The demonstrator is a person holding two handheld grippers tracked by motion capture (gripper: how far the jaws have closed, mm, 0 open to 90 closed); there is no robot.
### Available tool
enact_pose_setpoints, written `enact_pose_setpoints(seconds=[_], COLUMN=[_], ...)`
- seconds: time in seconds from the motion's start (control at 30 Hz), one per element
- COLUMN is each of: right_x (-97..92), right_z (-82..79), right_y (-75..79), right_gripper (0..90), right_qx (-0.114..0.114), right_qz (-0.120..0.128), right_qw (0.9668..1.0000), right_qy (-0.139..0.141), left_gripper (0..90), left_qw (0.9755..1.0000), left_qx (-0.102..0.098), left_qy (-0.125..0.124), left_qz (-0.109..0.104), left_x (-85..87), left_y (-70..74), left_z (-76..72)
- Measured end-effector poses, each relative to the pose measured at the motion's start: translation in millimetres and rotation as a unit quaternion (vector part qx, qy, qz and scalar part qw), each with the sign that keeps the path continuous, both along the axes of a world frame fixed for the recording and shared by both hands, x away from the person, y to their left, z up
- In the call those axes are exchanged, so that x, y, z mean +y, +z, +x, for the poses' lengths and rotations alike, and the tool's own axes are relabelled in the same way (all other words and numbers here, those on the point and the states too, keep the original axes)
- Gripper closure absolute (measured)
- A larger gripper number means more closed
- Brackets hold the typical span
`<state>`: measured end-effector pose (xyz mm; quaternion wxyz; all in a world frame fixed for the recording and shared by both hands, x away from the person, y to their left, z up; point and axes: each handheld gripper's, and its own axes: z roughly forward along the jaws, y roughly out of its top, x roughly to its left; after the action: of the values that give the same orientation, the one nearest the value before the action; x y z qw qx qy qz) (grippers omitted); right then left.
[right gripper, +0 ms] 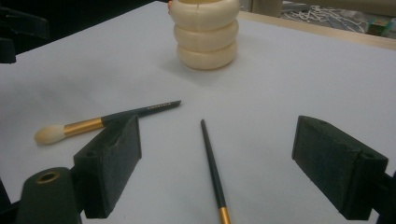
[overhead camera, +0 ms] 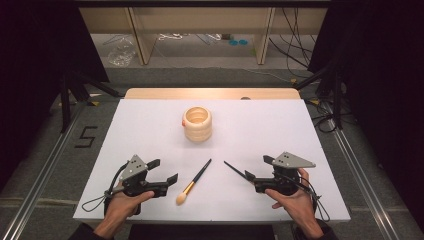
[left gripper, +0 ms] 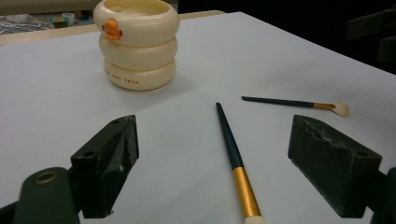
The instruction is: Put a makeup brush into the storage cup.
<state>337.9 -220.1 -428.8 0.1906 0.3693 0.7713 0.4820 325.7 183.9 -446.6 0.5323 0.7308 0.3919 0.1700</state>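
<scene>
A: Where do the two makeup brushes lie?

B: The larger dark-handled brush with a gold ferrule and cream bristles (overhead camera: 194,182) lies flat on the white desk (overhead camera: 150,130), just ahead of the left claw (overhead camera: 165,172). The thinner dark-handled brush (overhead camera: 235,171) lies flat before the right claw (overhead camera: 255,167), its head hidden in the high view.

A: And the claws?

B: Both are spread wide, empty, each held low over the desk by a hand.

A: Farther back?

B: A cream ribbed holder of three stacked rings with an orange duck bill (overhead camera: 197,124) stands upright, well apart from both brushes.
</scene>
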Motion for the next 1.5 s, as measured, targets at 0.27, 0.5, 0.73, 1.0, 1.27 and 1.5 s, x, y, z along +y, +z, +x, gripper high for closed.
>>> enact_pose_setpoints(seconds=[0.27,0.5,0.73,1.0,1.27,1.5], right_x=[4.9,10.4,20.6,36.0,44.4,47.4], right_z=[5.6,13.7,22.6,35.4,50.4,61.2], right_y=[4.2,6.7,5.0,1.6,4.3,0.6], right_gripper=[18.7,21.0,22.9,26.5,34.4,44.2], right_qx=[0.007,0.008,0.029,0.054,0.102,0.134], right_qz=[-0.039,-0.062,-0.105,-0.159,-0.204,-0.250], right_qw=[0.9991,0.9976,0.9917,0.9828,0.9694,0.9529], right_qy=[0.013,0.028,0.068,0.078,0.090,0.106], left_gripper=[16.3,16.2,16.2,16.2,16.3,16.2], left_qw=[1.0000,0.9999,0.9999,1.0000,1.0000,1.0000], left_qx=[0.000,-0.007,-0.008,-0.002,-0.002,0.000], left_qy=[0.000,-0.007,-0.008,-0.001,-0.001,-0.002], left_qz=[0.000,0.007,0.007,0.002,0.003,0.004], left_x=[-0.9,-0.7,-0.9,-1.8,-1.8,-1.8], left_y=[-0.1,1.0,1.0,0.7,0.7,0.6], left_z=[-0.1,0.0,0.0,-1.0,-1.1,-1.0])
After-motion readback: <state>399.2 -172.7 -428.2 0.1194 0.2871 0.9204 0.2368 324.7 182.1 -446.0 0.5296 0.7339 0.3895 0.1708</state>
